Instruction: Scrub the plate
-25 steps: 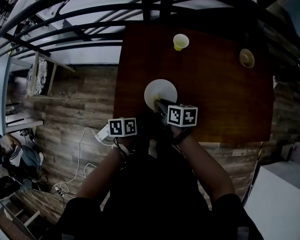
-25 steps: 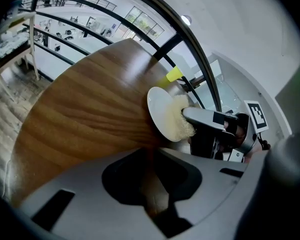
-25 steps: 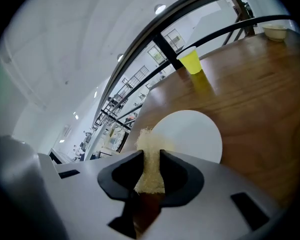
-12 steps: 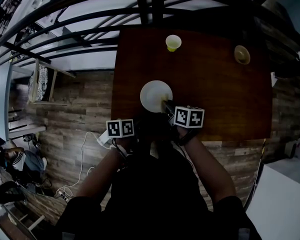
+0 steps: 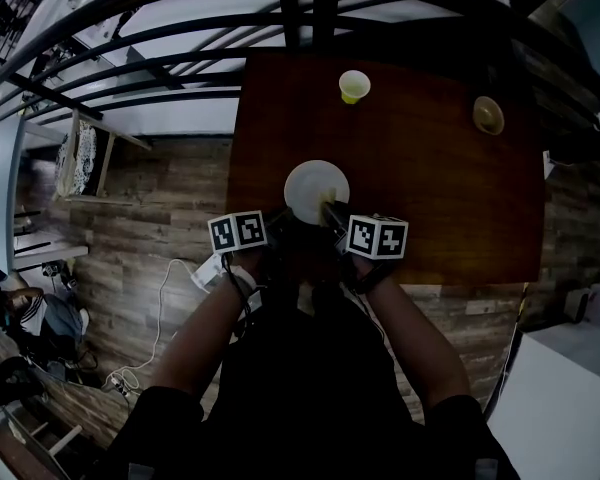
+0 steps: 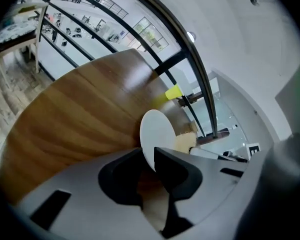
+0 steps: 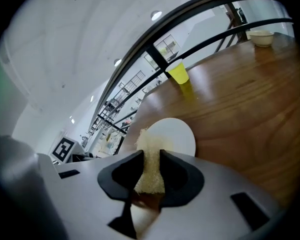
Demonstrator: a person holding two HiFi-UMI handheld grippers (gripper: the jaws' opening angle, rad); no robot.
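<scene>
Right gripper view: fingers (image 7: 121,176) pinch sponge (image 7: 151,170) against plate (image 7: 181,136)

The round white plate (image 5: 314,186) lies on the dark brown wooden surface (image 5: 430,198), near its front edge. The left hand-held gripper (image 5: 278,230) meets the plate's near-left rim. The right hand-held gripper (image 5: 331,211) reaches over the plate's near-right rim. The small yellow plastic cup (image 5: 354,86) stands well beyond the plate. The shallow tan bowl (image 5: 489,115) sits far right of the plate. The wood-plank floor (image 5: 150,218) lies left of the plate.

White plate (image 5: 316,188), yellow cup (image 5: 354,86), brown wooden table (image 5: 430,168).
</scene>
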